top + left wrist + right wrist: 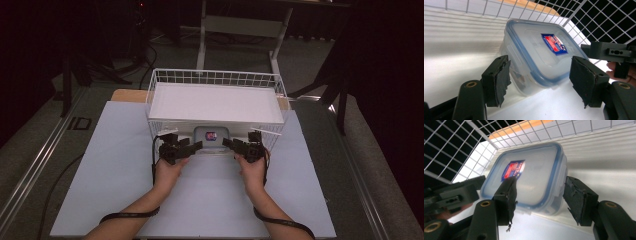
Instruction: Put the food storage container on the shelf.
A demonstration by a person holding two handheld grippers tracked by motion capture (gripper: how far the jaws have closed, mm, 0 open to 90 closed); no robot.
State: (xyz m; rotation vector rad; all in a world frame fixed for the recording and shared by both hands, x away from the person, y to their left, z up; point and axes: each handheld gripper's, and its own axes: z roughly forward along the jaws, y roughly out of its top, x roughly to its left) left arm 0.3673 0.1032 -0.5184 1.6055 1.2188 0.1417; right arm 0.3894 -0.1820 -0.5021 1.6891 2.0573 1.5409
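Note:
A clear plastic container (pixel 212 136) with a blue-rimmed lid and a red-and-blue label stands tilted against the front of a white wire basket (pixel 215 77), lid facing me. My left gripper (pixel 196 145) is at its left edge. In the left gripper view the container (pixel 536 57) has its lower corner between the left gripper's (pixel 539 60) open jaws, with a gap at the right pad. My right gripper (pixel 228 143) is at the right edge. In the right gripper view the container (pixel 531 175) lies just beyond the right gripper (pixel 540 182), which is open: one pad stands in front of the lid, the other beside the side wall.
A white flat panel (pixel 215 102) covers the basket. The basket sits at the far end of a pale sheet (pixel 125 175) on the table. Wire mesh (pixel 599 22) rises close behind the container. Table legs and dark floor lie beyond.

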